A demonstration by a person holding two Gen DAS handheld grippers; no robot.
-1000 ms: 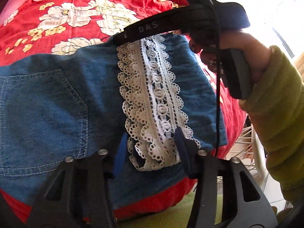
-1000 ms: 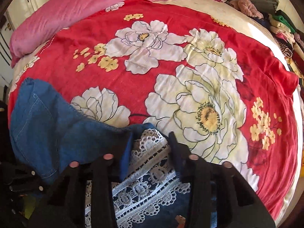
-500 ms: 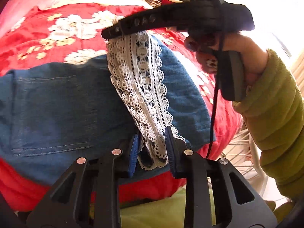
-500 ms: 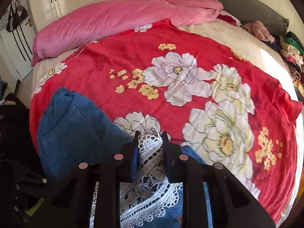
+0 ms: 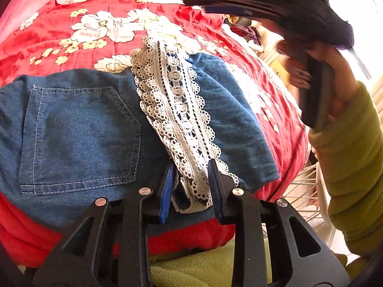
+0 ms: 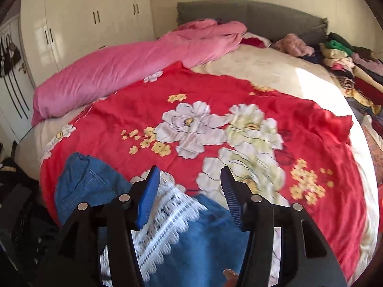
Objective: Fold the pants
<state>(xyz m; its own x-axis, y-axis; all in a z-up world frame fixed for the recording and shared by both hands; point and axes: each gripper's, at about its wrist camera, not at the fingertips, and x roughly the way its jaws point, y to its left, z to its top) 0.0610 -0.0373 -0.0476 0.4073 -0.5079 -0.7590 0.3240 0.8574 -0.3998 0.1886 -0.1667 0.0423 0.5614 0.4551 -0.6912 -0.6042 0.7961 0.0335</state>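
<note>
Blue denim pants (image 5: 79,131) with a back pocket lie folded on the red floral blanket (image 5: 95,31). A white lace hem band (image 5: 177,110) runs across the top of the fold. My left gripper (image 5: 191,181) is shut on the near end of the lace hem. My right gripper (image 6: 189,191) is open and lifted above the far end of the lace (image 6: 165,212), holding nothing. In the left wrist view the right gripper (image 5: 275,2) appears blurred, up at the top right. The pants also show in the right wrist view (image 6: 88,191).
A pink duvet (image 6: 134,62) lies along the far left of the bed. Piles of clothes (image 6: 347,62) sit at the far right by the grey headboard (image 6: 251,16). A white wire rack (image 5: 306,186) stands beside the bed. Wardrobe doors (image 6: 95,19) are behind.
My right gripper has opened, let go of the far end of the lace hem and risen away from the pants. The lace now lies flat. My left gripper keeps its hold.
</note>
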